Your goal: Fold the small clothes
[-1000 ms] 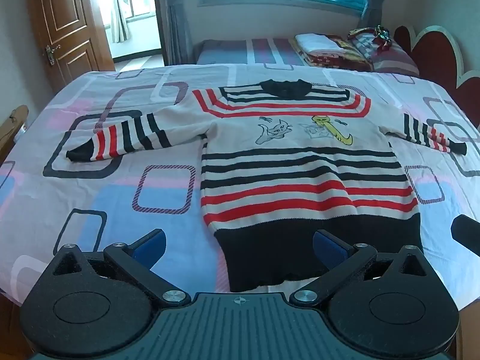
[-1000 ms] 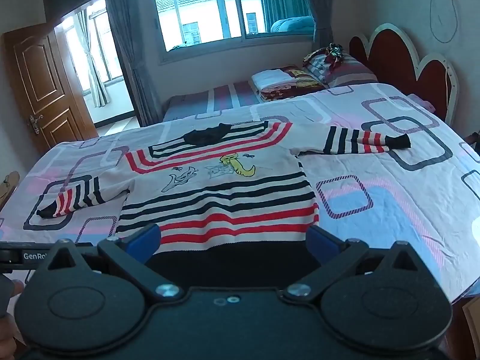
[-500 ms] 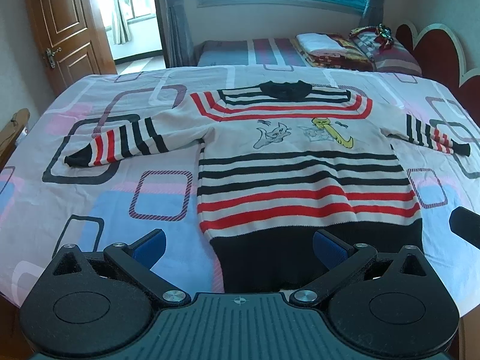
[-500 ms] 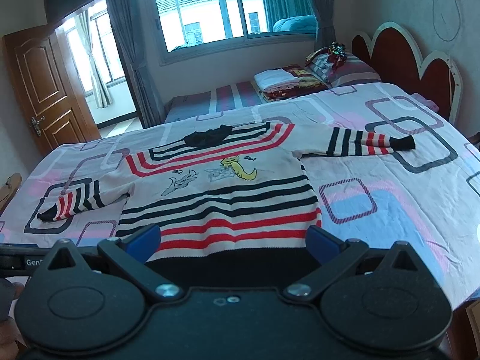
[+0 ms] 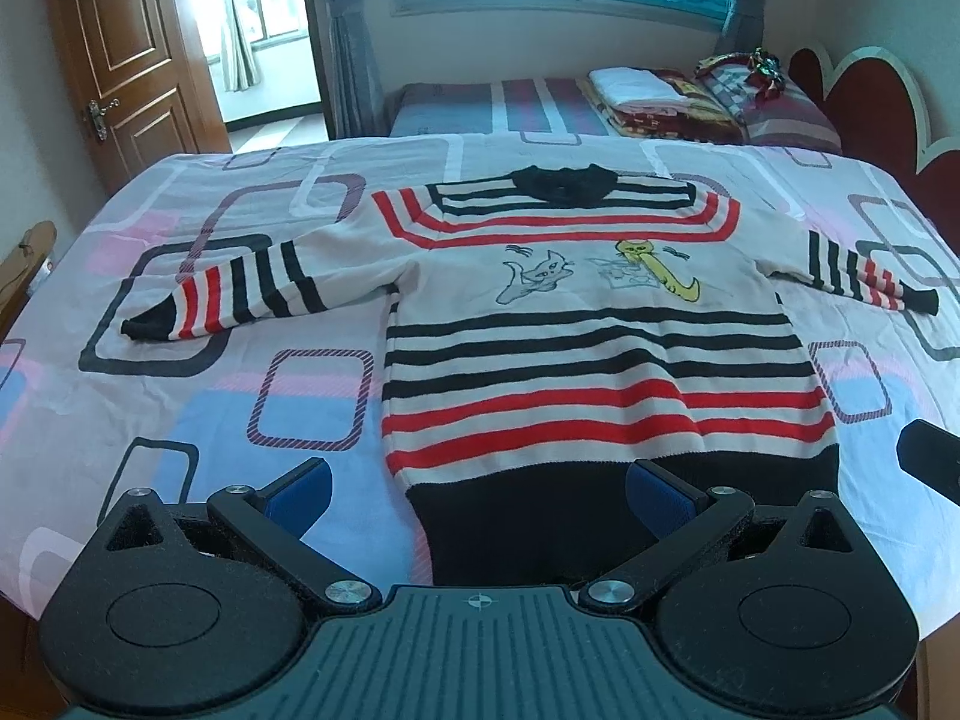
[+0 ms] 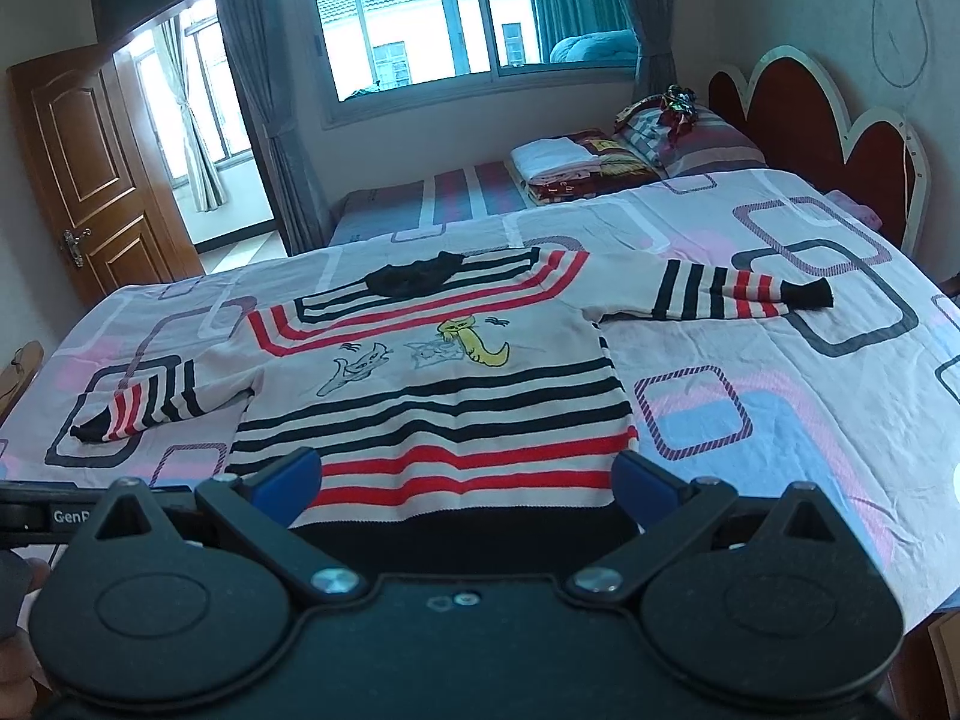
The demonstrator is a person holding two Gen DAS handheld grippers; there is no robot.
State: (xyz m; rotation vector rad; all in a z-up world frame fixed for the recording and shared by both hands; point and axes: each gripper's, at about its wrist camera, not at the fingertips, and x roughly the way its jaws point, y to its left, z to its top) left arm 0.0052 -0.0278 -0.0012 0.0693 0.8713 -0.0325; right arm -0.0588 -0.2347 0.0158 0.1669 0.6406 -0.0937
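A small striped sweater with cartoon cats lies flat on the bed, both sleeves spread out, black hem nearest me. My left gripper hovers open above the hem's left part, blue pads wide apart with nothing between them. My right gripper is open too, over the lower body of the sweater. The left sleeve cuff points left and the right sleeve cuff points right. A dark tip of the right gripper shows at the left wrist view's right edge.
The bed sheet has a pattern of pink, blue and grey rectangles. Beyond it stands a second bed with folded linen and pillows. A red headboard is at the right, a wooden door at the left. A hand shows at bottom left.
Both grippers have risen and drawn slightly back, so the sweater sits a little lower and farther in view. Both stayed open; the sweater has not moved.
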